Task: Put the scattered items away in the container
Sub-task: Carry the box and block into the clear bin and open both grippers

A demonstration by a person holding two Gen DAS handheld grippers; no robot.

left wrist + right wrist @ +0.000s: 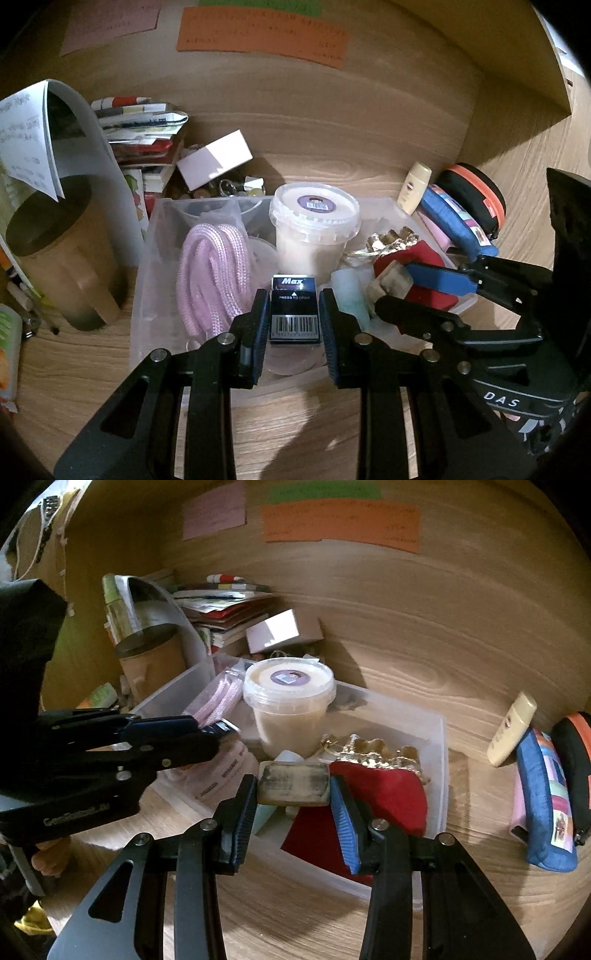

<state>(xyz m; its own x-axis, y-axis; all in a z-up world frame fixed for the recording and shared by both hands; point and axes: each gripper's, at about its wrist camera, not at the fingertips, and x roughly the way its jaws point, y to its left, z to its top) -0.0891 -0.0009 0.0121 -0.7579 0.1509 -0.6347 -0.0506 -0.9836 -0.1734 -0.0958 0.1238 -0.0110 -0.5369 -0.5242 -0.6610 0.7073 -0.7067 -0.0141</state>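
Placement step in hand: both tools hold an item above the clear plastic container (pixel 146 280), which stands on the wooden tabletop toward its back edge. The left tool (pixel 293 314) is closed on a small black staple box (pixel 293 306), gripped by its two long sides over the container's near wall. The right tool (pixel 293 794) is clamped on a worn beige block (pixel 293 783), held by its ends over the red cloth (pixel 388 797) at the container's right end.

Already inside: a pink rope (pixel 210 269), a lidded tub (pixel 314 229) and a gold trinket (pixel 373 755). Outside, near the tabletop's right edge, lie a cream bottle (pixel 511 729), a blue pouch (pixel 546 805) and a black-and-orange case (pixel 476 199).

Judgement: the next move calls for lowering each item into a free gap, clear of the tub, then opening the fingers. The right-edge items remain to be collected.
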